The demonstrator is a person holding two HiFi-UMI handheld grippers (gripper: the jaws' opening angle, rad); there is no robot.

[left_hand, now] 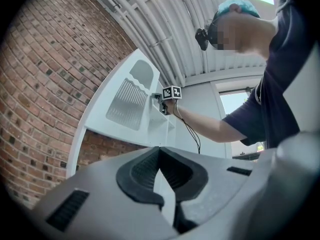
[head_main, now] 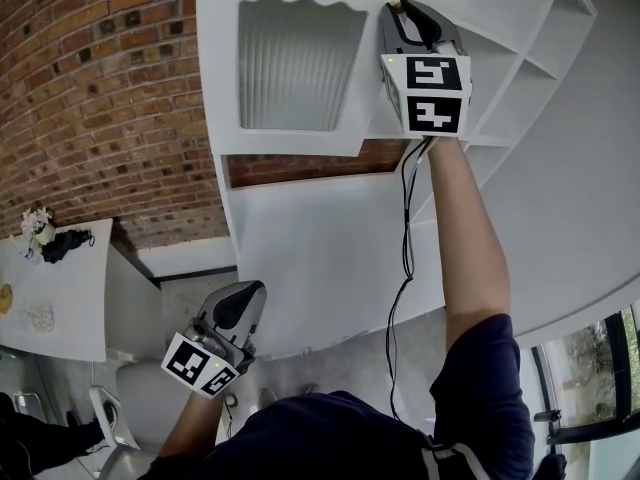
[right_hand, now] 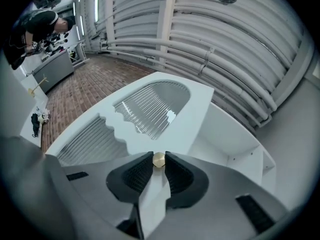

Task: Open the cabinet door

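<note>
Cabinet door (head_main: 300,68) knob (right_hand: 158,159) clamped by raised right gripper (head_main: 400,10); low left gripper (head_main: 250,293) jaws together.

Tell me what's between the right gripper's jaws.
A small brass knob on the cabinet door, pinched by the right gripper; both jaws touch it. The right gripper view shows this.

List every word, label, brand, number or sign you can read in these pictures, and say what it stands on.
None: there is no readable text anywhere in the three views.
Right marker cube and left marker cube: black-and-white square patterns only, no letters or digits.
Cabinet door and brass knob: no print.
</note>
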